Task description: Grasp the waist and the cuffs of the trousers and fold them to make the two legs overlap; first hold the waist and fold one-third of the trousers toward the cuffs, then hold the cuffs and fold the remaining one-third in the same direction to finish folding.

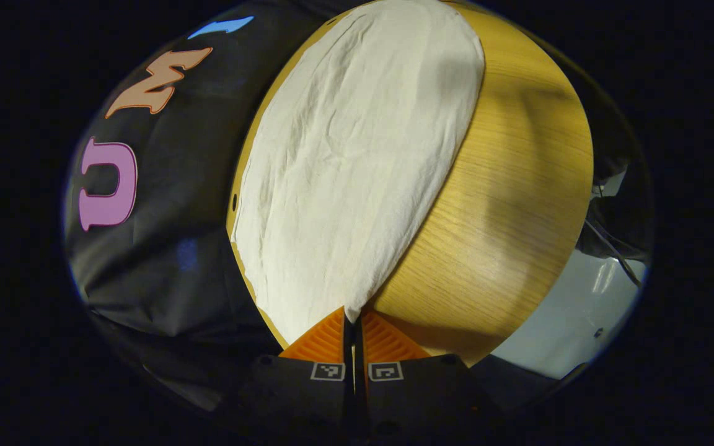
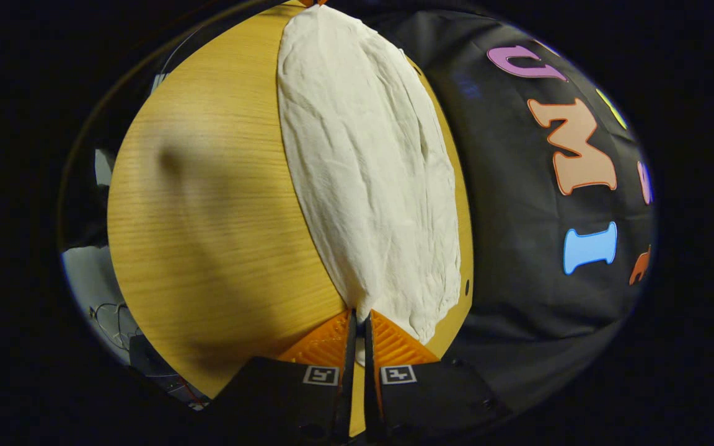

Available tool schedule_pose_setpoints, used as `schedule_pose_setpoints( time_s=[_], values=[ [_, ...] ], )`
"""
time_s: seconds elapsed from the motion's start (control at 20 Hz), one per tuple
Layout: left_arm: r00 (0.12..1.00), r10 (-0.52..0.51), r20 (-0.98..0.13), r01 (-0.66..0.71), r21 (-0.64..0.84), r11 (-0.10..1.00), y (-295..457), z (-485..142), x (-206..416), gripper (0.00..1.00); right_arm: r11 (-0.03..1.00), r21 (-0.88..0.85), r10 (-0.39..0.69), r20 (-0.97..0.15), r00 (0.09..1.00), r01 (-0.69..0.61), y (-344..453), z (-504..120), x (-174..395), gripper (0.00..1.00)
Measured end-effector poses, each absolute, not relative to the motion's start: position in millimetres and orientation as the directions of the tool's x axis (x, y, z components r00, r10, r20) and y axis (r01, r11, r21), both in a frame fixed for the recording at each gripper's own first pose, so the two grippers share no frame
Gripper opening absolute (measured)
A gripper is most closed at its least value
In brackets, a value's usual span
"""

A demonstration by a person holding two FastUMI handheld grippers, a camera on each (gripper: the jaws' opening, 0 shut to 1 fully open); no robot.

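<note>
The trousers (image 1: 357, 167) were off-white and wrinkly, laid out flat and long. They stretched straight ahead from each gripper's fingertips, one end pinched at each.

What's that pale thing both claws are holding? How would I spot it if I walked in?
Find the round wooden table set against the black cloth wall. Stretched along the table's wall-side edge lies a long strip of creased, off-white trousers. The left gripper pinches one end and the right gripper the other; it is the only soft, pale thing on the bare wood.
</note>
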State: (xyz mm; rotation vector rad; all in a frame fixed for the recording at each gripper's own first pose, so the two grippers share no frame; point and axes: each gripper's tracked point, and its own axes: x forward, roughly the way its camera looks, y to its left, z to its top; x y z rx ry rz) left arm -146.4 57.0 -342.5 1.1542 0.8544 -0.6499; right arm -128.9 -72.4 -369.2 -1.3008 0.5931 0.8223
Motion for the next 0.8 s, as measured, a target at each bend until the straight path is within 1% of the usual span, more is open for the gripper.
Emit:
schedule_pose_setpoints(
  time_s=[0.05,0.1,0.2,0.3,0.45,0.55,0.65,0.8],
  values=[
    [0.544,0.001,-0.839,0.796,0.516,0.317,57.8,-338.5,-142.0,0.00,0.107,-0.566,0.197,-0.794,0.576,-0.817,-74.7,-368.3,-131.1,0.11],
    [0.564,0.012,-0.825,0.776,0.535,0.335,56.5,-330.9,-136.7,0.00,0.145,-0.556,0.205,-0.793,0.574,-0.819,-74.4,-364.5,-129.2,0.06],
    [0.586,0.048,-0.809,0.748,0.563,0.353,52.0,-316.5,-126.0,0.00,0.175,-0.573,0.225,-0.768,0.600,-0.800,-73.1,-348.4,-120.4,0.06],
    [0.630,0.081,-0.772,0.707,0.614,0.351,52.8,-294.4,-107.2,0.00,0.221,-0.580,0.240,-0.747,0.620,-0.784,-72.5,-334.5,-113.3,0.06],
    [0.688,0.120,-0.716,0.623,0.667,0.408,52.3,-267.9,-72.1,0.00,0.280,-0.596,0.254,-0.710,0.657,-0.752,-72.5,-311.8,-97.3,0.05],
    [0.718,0.126,-0.684,0.580,0.689,0.434,49.7,-254.5,-49.1,0.00,0.310,-0.612,0.245,-0.688,0.683,-0.728,-71.8,-298.8,-78.9,0.06],
    [0.738,0.123,-0.663,0.560,0.704,0.436,47.2,-243.0,-30.0,0.00,0.354,-0.621,0.228,-0.668,0.709,-0.699,-66.9,-287.2,-59.7,0.06],
    [0.757,0.118,-0.642,0.538,0.716,0.444,42.8,-233.4,-4.0,0.00,0.416,-0.635,0.181,-0.643,0.744,-0.651,-61.2,-276.5,-29.9,0.06]
  ],
)
